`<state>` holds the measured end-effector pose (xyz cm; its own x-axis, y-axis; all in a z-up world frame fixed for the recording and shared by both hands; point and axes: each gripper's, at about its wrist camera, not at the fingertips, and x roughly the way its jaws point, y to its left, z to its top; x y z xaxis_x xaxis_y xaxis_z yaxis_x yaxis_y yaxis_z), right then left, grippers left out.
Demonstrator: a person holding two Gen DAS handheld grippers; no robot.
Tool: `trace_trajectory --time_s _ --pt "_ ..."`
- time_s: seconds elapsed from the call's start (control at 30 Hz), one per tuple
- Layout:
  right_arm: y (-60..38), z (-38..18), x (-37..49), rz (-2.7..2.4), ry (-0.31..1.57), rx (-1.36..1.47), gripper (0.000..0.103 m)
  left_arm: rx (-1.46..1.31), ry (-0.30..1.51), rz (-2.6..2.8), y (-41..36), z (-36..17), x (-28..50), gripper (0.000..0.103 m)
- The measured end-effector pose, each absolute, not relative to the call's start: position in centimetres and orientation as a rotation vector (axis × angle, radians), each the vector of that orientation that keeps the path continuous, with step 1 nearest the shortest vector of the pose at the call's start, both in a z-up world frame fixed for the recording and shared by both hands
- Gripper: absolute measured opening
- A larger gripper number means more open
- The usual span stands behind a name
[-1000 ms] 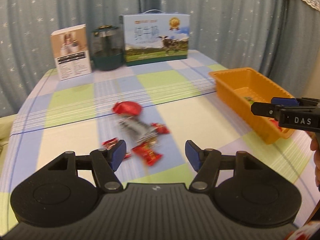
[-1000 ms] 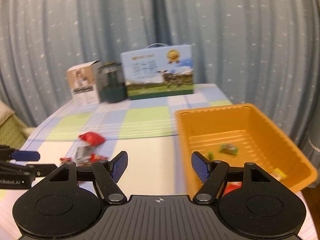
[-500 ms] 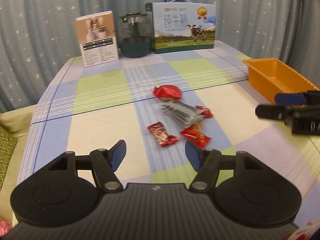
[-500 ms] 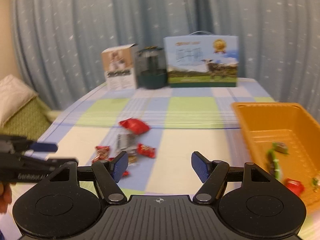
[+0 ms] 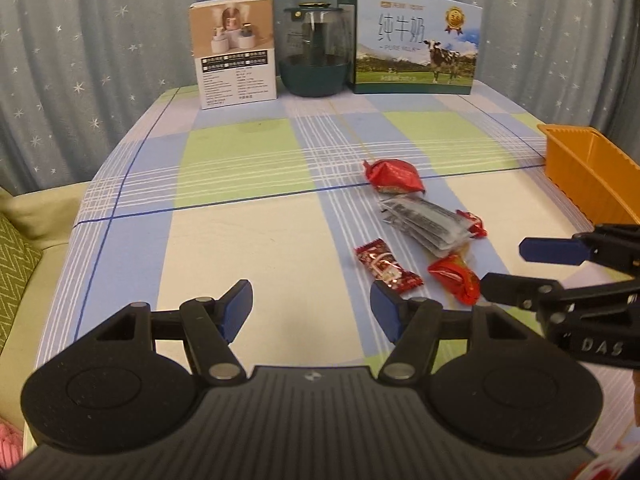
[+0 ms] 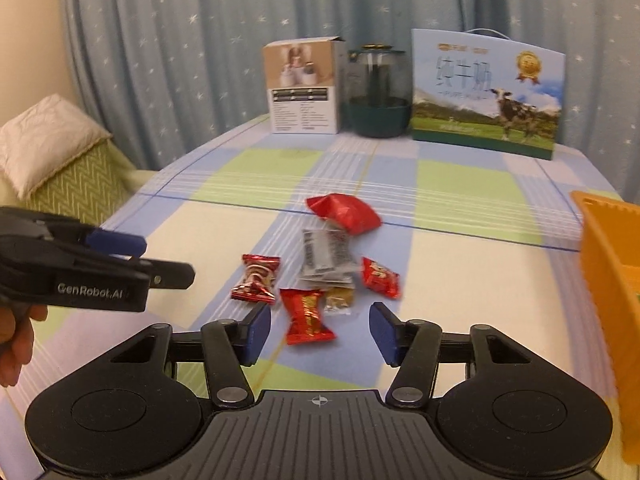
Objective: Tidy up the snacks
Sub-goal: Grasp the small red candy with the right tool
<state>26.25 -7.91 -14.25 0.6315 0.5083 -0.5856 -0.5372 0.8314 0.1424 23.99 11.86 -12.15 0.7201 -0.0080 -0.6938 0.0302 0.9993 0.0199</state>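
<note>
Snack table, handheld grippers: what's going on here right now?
A person is sorting wrapped snacks scattered on a checked tablecloth into an orange bin. The right gripper is closing around a red candy nearest it, though its pads are not on the wrapper yet. The left gripper hangs open and empty over the cloth beside the pile.

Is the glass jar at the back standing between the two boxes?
Yes, the glass jar stands between the small white box and the milk carton with the cow.
</note>
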Motion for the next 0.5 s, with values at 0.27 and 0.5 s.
trace_trajectory --time_s 0.27,0.5 --pt "-5.7 -16.1 27.8 0.611 0.681 -0.082 0.037 0.016 0.774 -0.029 12.4 -12.5 25.0 0.062" --pt "-5.0 -16.6 28.2 0.611 0.684 -0.111 0.030 0.001 0.778 -0.029 12.3 -12.7 25.5 0.062"
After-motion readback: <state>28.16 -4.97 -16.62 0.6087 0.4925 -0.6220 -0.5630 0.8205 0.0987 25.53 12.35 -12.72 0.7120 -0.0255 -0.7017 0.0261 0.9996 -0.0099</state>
